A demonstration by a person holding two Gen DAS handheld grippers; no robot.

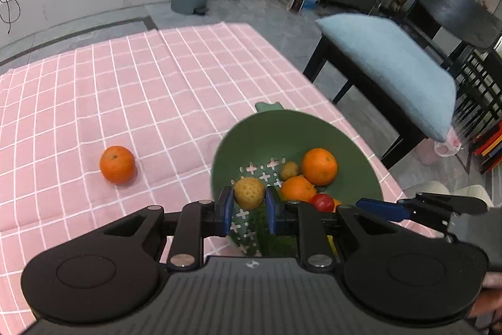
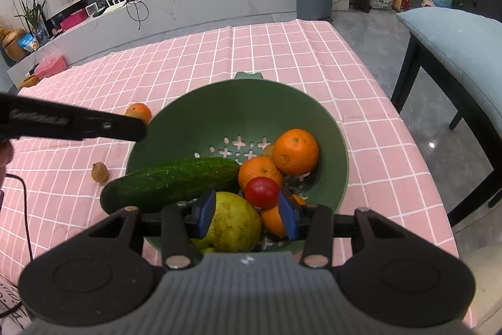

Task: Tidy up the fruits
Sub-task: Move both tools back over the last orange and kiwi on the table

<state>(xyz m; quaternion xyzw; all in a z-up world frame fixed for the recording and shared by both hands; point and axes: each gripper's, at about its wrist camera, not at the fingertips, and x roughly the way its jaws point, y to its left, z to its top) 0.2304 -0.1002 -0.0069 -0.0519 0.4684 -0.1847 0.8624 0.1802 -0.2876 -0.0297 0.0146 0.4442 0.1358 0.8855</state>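
Above the green bowl the left gripper pinches a small brown fruit tight in its jaws, the right gripper hangs open, and a loose squeeze could drop it.

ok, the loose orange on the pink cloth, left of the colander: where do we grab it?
Across its widest middle, coming down from above. The orange is round and sits alone on the tablecloth, clear of the green colander, so any pad direction should work. Gripping off the middle would likely let it slip out.
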